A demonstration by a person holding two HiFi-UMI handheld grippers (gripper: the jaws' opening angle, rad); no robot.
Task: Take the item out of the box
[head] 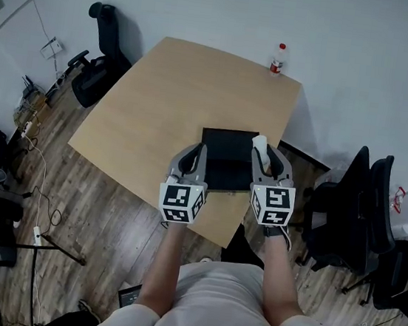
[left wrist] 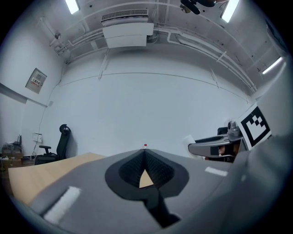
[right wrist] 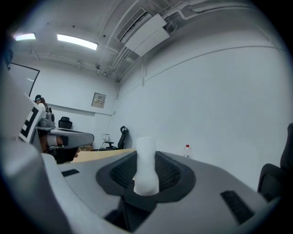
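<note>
A flat black box (head: 226, 165) lies on the tan table (head: 159, 108), near its front edge. My right gripper (head: 263, 156) hovers over the box's right side, shut on a white cylindrical item (head: 260, 145). In the right gripper view the white item (right wrist: 146, 167) stands upright between the dark ribbed pads (right wrist: 171, 173) of the right gripper (right wrist: 146, 160). My left gripper (head: 199, 152) is held over the box's left edge. In the left gripper view the left gripper (left wrist: 145, 154) is shut, with only a small gap behind the tips and nothing in it.
A plastic bottle with a red cap (head: 278, 59) stands at the table's far corner. Black office chairs stand at the right (head: 362, 209) and far left (head: 98, 62). Cables and a power strip (head: 37, 233) lie on the wooden floor at the left.
</note>
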